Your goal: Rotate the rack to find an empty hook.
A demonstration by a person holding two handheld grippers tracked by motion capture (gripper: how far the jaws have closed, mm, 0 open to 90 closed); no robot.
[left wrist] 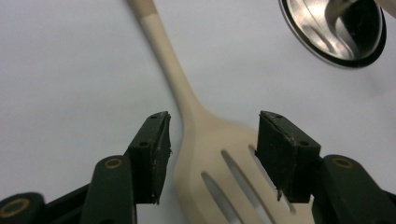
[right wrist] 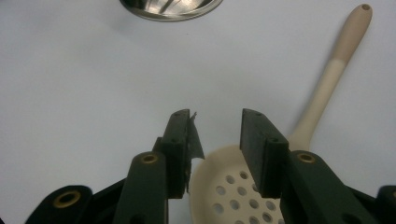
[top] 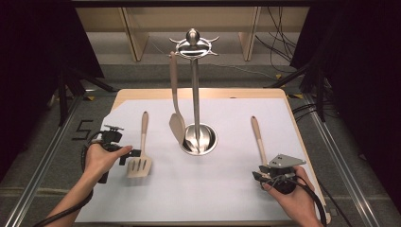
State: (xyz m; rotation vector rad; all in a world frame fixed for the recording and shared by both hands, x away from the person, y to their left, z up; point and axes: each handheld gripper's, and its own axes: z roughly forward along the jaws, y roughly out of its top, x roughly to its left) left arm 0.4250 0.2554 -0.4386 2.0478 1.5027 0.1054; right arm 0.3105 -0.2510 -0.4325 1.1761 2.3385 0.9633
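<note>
The left gripper [left wrist: 212, 154], jaws apart, hovers over the slotted spatula [top: 140, 164]. The right gripper [right wrist: 215, 154], jaws apart, hovers over the skimmer [right wrist: 243, 186]. The utensil stand [top: 198, 137] rises between them.

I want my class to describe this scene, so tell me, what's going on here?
A person holds a gripper in each hand over a white-covered table. The left gripper, jaws open, sits above a slotted spatula. The right gripper, also open, hovers over a perforated skimmer. Between them stands a metal utensil stand with one spatula hanging.
</note>
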